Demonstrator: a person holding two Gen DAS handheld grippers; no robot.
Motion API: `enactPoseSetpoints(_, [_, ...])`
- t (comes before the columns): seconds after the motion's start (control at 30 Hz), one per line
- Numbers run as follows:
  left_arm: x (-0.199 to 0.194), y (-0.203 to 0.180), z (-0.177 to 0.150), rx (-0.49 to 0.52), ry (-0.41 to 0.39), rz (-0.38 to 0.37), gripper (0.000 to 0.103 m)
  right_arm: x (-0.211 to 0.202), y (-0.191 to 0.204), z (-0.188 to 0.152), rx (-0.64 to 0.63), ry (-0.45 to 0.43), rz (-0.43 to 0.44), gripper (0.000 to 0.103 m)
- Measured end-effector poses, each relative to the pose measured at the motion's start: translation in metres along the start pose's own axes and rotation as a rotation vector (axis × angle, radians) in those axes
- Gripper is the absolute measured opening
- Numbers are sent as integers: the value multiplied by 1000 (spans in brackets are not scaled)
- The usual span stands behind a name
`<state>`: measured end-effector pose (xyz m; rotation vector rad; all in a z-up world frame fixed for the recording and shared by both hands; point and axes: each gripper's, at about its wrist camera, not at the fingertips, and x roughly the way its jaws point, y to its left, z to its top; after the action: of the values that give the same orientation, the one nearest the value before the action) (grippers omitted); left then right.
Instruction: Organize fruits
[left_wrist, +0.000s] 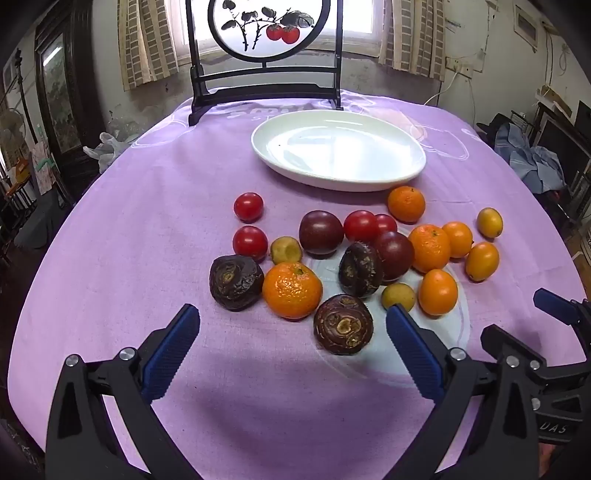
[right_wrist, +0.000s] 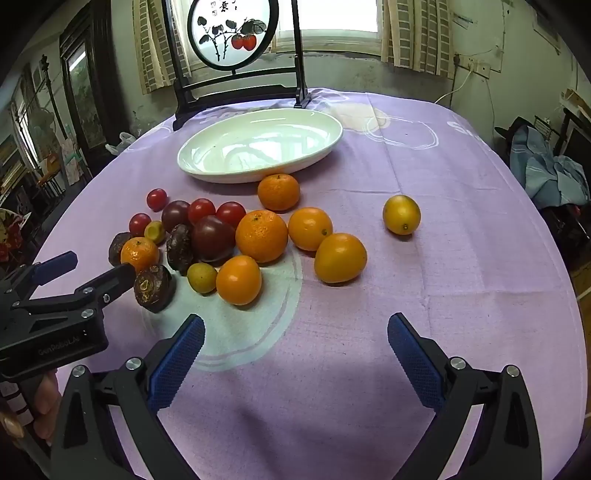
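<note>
Now, left wrist view: the left claw (left_wrist: 291, 321) gapes wide and empty, tilted down over the counter (left_wrist: 110, 221), with the fruits (left_wrist: 354, 254) piled just beyond its tips, short of the white plate (left_wrist: 413, 162). Right wrist view: the right claw (right_wrist: 295, 328) is spread wide too, nothing held, the fruits (right_wrist: 258, 236) ahead and leftward.

The left gripper (right_wrist: 88, 271), seen from the right wrist view, carries pale lettering on the side of its black body that reads "GenRobot.AI". From the left wrist view, the right gripper (left_wrist: 517, 317) shows the letters "DAS" on its body; the rest is cut off. The purple tablecloth (right_wrist: 406, 258) has white printed lettering near the far edge, too distorted to read. The round painted screen (right_wrist: 232, 33) bears small dark characters at the top, illegible.
</note>
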<state>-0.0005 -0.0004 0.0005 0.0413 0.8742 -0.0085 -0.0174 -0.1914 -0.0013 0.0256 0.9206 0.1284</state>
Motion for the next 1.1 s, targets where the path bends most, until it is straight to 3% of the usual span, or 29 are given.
enactPoseSetpoints(1.1, [6, 5, -3, -28, 35, -28, 99, 3, 11, -5, -60, 0, -42, 100])
